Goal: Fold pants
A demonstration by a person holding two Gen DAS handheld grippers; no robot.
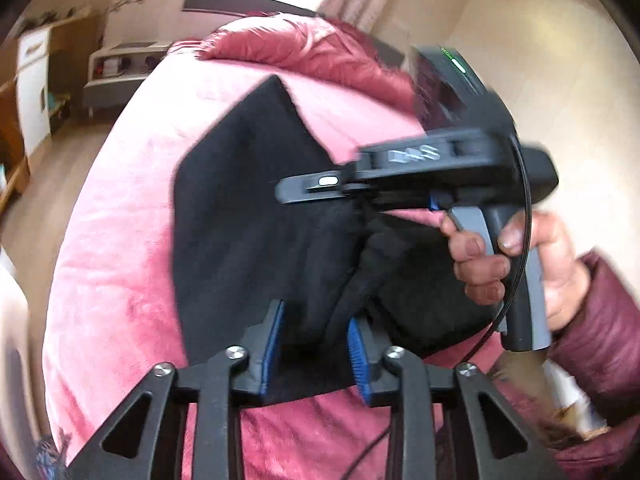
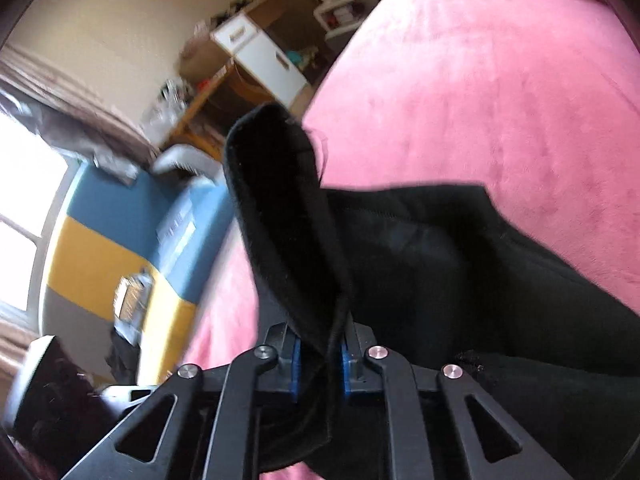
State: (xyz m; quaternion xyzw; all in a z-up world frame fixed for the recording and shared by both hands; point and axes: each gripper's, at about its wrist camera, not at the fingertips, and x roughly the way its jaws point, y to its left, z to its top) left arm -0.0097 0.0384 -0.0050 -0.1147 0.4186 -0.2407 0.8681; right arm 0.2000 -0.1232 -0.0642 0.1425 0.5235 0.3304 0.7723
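Observation:
Black pants (image 1: 248, 200) hang lifted over a pink bed (image 1: 120, 240). My left gripper (image 1: 316, 344) is shut on an edge of the pants, cloth bunched between its blue pads. The right gripper (image 1: 312, 190) shows in the left wrist view at the right, held by a hand, its fingers pinching the pants' upper edge. In the right wrist view my right gripper (image 2: 320, 364) is shut on a fold of the black pants (image 2: 440, 264), which rises above the pads and spreads right over the pink bed (image 2: 500, 100).
A rumpled pink duvet (image 1: 304, 44) lies at the bed's far end. A white and wooden cabinet (image 2: 260, 56) and a low shelf (image 1: 120, 68) stand by the wall. A blue and yellow mattress (image 2: 120, 240) lies left of the bed.

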